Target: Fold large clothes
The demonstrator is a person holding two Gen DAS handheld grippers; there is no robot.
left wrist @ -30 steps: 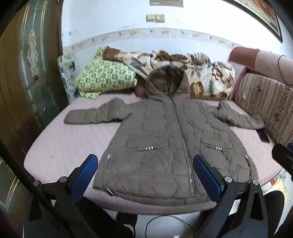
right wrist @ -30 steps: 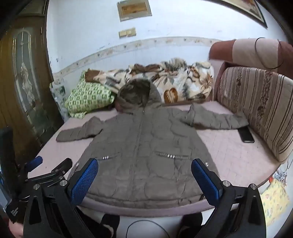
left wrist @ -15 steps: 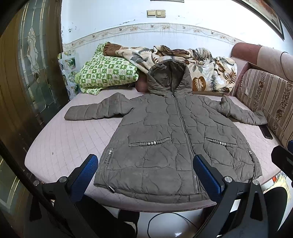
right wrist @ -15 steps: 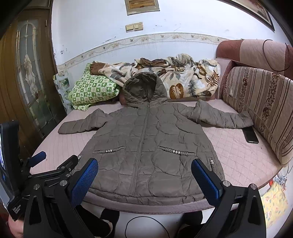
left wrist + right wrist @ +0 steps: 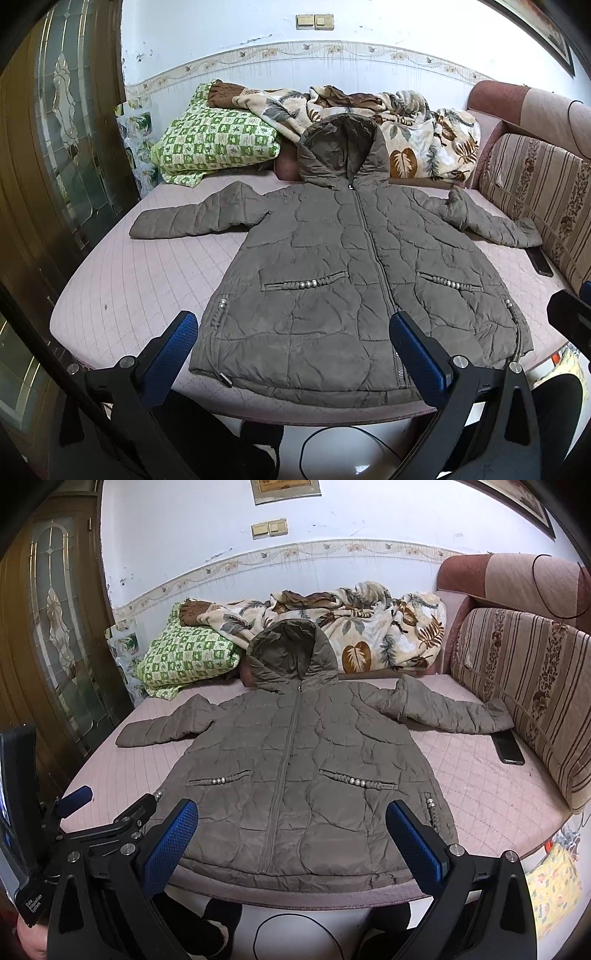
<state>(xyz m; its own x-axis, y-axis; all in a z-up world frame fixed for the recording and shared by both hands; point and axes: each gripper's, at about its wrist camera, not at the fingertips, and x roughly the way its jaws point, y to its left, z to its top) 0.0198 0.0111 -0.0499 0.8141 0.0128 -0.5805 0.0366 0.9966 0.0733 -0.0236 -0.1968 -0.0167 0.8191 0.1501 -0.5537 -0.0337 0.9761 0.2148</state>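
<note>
quilted coat (image 5: 354, 280) laid flat on bed (image 5: 122, 280), zipped, sleeves out left and right, hood far | no fold made yet — all left | left gripper (image 5: 291, 350), right gripper (image 5: 291, 830) spread wide, empty, held near hem

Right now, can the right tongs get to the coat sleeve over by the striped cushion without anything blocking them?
Probably yes. The right tongs are open above the coat hem, and nothing lies on the bed between them and that sleeve. Only a phone rests just beside the cuff.
</note>
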